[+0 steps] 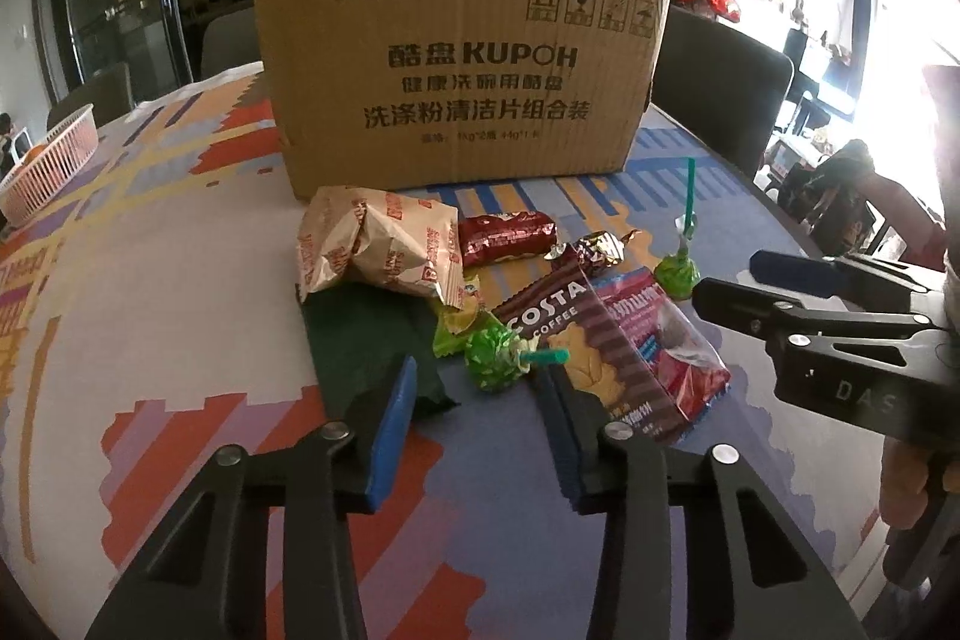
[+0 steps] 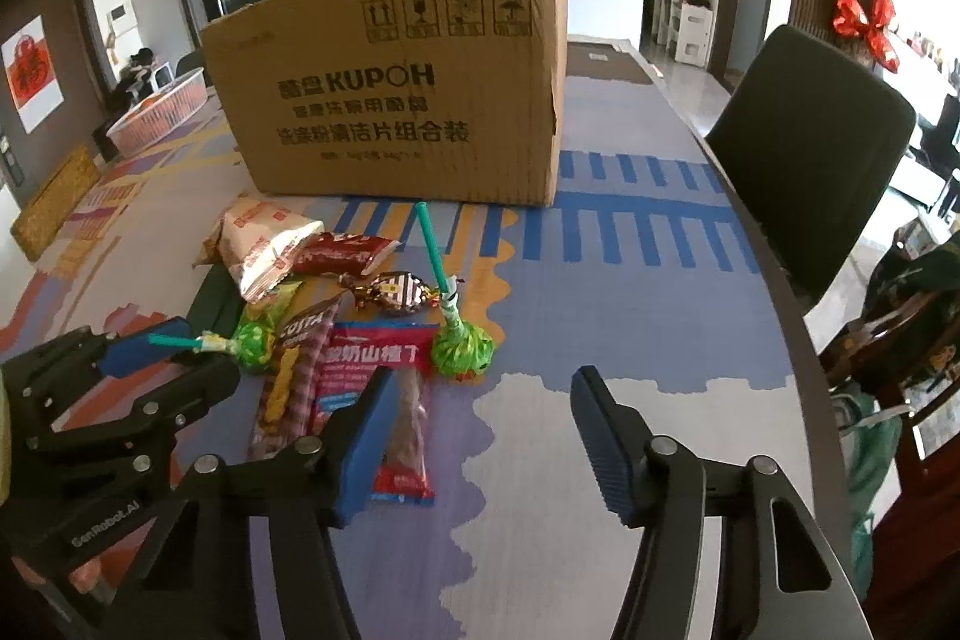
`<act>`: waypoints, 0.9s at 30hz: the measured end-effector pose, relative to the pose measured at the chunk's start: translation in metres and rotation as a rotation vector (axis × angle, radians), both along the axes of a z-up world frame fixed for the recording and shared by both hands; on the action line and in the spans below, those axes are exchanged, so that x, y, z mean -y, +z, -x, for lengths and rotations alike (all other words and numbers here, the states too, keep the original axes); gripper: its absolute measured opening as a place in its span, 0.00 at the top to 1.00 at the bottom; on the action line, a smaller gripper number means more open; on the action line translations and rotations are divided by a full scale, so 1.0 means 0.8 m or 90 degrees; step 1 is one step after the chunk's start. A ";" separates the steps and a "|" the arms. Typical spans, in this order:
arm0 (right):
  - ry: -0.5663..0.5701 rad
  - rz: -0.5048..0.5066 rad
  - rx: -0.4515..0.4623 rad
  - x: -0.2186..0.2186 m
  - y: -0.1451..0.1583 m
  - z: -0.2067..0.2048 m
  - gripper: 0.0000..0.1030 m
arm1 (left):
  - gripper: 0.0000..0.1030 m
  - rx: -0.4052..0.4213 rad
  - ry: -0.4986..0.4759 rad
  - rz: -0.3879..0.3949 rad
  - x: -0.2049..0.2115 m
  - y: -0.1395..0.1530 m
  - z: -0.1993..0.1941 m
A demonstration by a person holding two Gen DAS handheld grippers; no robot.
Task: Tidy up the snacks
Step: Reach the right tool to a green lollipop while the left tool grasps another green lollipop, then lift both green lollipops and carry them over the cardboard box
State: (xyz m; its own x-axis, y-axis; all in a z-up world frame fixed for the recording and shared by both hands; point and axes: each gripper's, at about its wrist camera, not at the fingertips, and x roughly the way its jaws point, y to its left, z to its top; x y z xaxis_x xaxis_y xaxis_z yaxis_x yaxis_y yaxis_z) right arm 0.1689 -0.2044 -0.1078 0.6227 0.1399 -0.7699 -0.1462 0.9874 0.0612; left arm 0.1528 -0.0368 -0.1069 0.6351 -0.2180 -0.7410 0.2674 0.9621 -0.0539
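All snacks point(image 1: 510, 292) loose at 6 o'clock of cardboard box point(image 1: 462, 70); none visibly boxed. Left gripper point(image 1: 474, 400), right gripper point(image 2: 480, 412): jaws wide apart, holding nothing.

you have the snack pile point(image 1: 480, 292) on the table point(image 1: 180, 280) just in front of the cardboard box point(image 1: 456, 70); the basket point(image 1: 48, 160) sits well left of that box, a chair point(image 2: 810, 148) to its right.

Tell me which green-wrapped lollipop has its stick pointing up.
The right-hand lollipop beside the red hawthorn packet; the other lollipop lies flat.
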 end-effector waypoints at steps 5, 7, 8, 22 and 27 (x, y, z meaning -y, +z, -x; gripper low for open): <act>0.002 -0.022 -0.020 0.002 -0.009 -0.013 0.53 | 0.67 -0.004 -0.004 0.009 0.002 -0.001 -0.007; 0.004 -0.026 -0.022 0.002 -0.010 -0.017 0.54 | 0.70 -0.005 -0.008 0.011 0.004 -0.002 -0.009; 0.004 -0.027 -0.023 0.001 -0.011 -0.019 0.56 | 0.71 -0.006 -0.010 0.012 0.005 -0.002 -0.010; 0.015 -0.031 -0.040 -0.004 -0.023 -0.037 0.72 | 0.77 -0.016 -0.012 0.021 0.007 -0.005 -0.015; 0.019 -0.025 -0.041 -0.004 -0.025 -0.037 0.74 | 0.78 -0.015 -0.014 0.019 0.008 -0.003 -0.014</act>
